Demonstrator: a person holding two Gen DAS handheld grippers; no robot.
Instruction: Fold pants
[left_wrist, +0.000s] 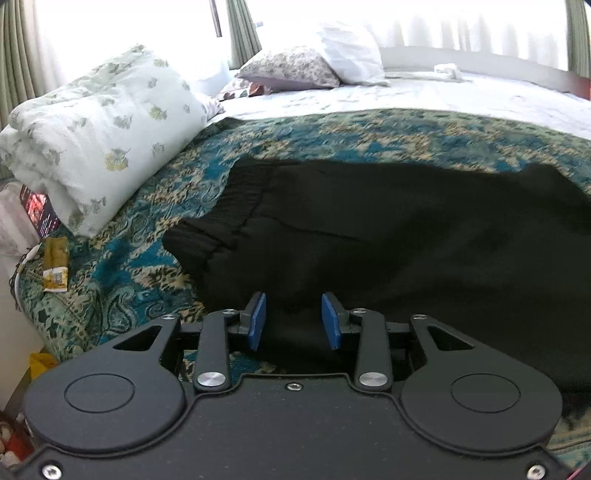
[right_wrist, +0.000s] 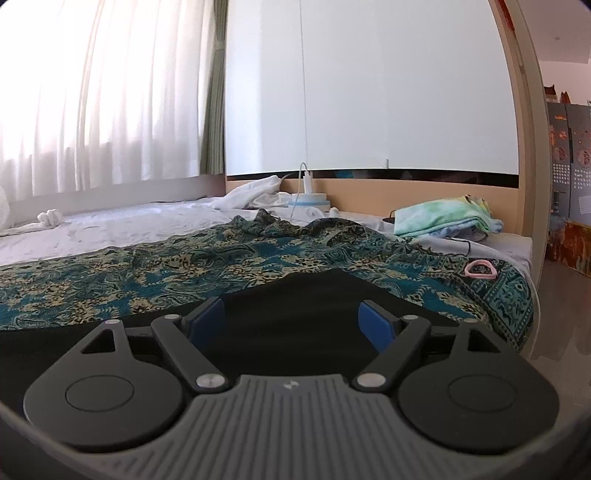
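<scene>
My left gripper (left_wrist: 294, 320) is sitting nearest the lens, its blue pads (left_wrist: 257, 322) spread apart with nothing between them, hovering over the near edge of the pants (left_wrist: 388, 236). My right gripper (right_wrist: 291, 325) is also gaping wide, blue pads (right_wrist: 376, 325) far apart, empty, above a dark corner of the same pants (right_wrist: 306, 295).

The bed (left_wrist: 424, 96) is filling most of both views, its white sheet running to the far side. A teal patterned throw (left_wrist: 140, 229) is covering the near half, and the black pants are lying flat on it, stretching from the middle toward the right in the left view, with the ribbed waistband (left_wrist: 221, 218) bunching at their left end.

A folded floral duvet (left_wrist: 92, 125) is resting at far left, touching the throw. Two pillows (left_wrist: 332, 59) are leaning beyond it. In the right view, a tie-dye bundle (right_wrist: 443, 216) is lying far right, and a pink ring (right_wrist: 480, 268) is sitting on the throw near the right edge.
</scene>
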